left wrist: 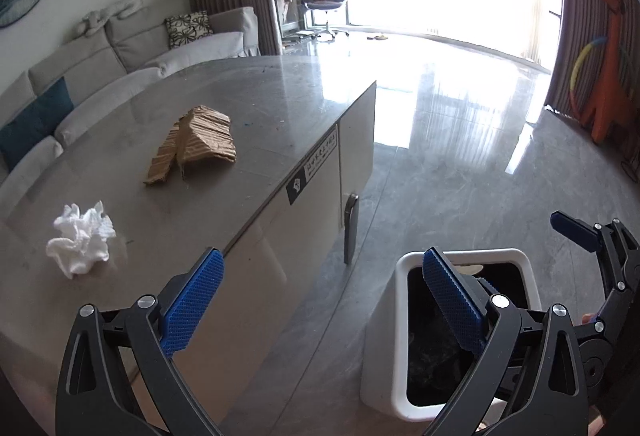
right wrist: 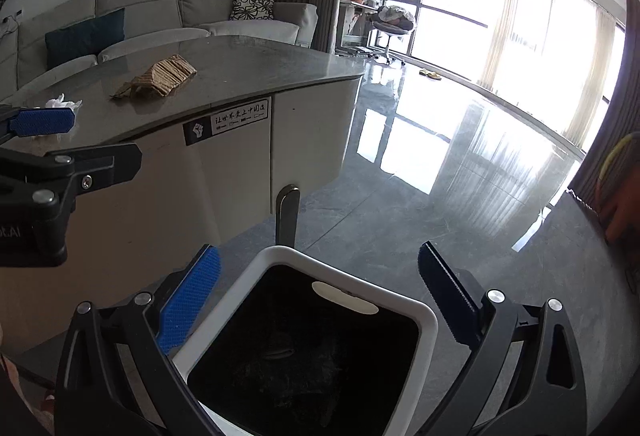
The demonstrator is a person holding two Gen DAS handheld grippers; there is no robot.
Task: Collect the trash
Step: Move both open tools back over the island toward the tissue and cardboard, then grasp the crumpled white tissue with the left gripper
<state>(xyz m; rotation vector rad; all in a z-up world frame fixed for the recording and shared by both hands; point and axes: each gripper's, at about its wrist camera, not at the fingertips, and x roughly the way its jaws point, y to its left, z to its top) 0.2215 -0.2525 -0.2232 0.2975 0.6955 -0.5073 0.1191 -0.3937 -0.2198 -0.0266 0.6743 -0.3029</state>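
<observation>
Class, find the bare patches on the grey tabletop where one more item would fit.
Free: between crumpled white tissue and torn brown cardboard, and beyond the cardboard on the grey tabletop. Crowded: nowhere; just those two.

Both grippers are showing black triangular frames studded with silver screws: left gripper (left wrist: 322,298) wearing bright blue ribbed pads, right gripper (right wrist: 320,292) matching.

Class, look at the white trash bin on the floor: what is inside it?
The white trash bin holds a black liner; faint crumpled shapes show near its bottom. Dim light hides what they are. The right gripper hovers open above it.
</observation>
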